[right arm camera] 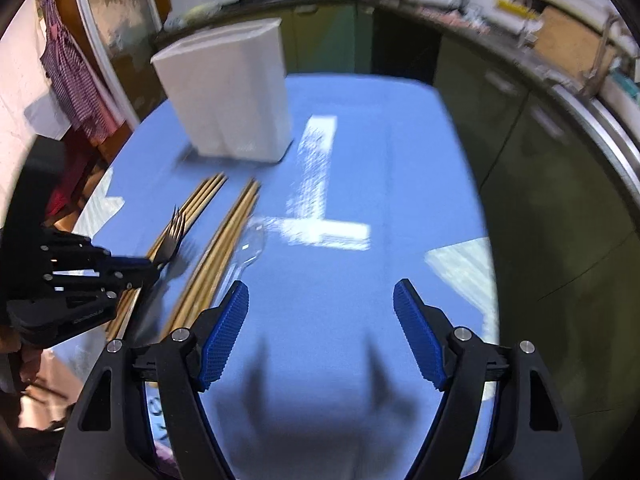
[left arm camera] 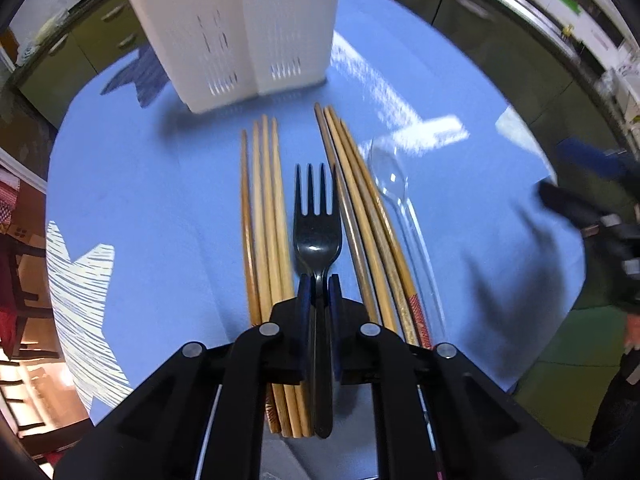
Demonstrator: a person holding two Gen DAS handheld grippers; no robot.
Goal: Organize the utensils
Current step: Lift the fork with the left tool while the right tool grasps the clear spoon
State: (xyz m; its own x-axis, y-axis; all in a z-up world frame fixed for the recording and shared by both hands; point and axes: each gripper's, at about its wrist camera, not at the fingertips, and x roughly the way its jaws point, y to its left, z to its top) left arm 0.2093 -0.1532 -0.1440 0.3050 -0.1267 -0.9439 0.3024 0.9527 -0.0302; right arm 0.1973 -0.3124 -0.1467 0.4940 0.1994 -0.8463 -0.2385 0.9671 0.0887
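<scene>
Black plastic fork (left arm camera: pixel 317 236): flat on blue desk (left arm camera: pixel 160 208), between two chopstick bundles (left arm camera: pixel 266 216), tines toward white holder (left arm camera: pixel 236 32); handle clenched in left tool (left arm camera: pixel 319 292). Clear spoon (left arm camera: pixel 390 182) beyond right bundle. Right tool (right arm camera: pixel 320 300) spread wide, holding nothing.

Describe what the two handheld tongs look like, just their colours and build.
Both are matte black plastic linkages with round silver pivot pins. The right tongs carry blue, finely ribbed pads on angled fingers. The left tongs have darker blue pads, with thin white and red wires running beside the frame.
</scene>
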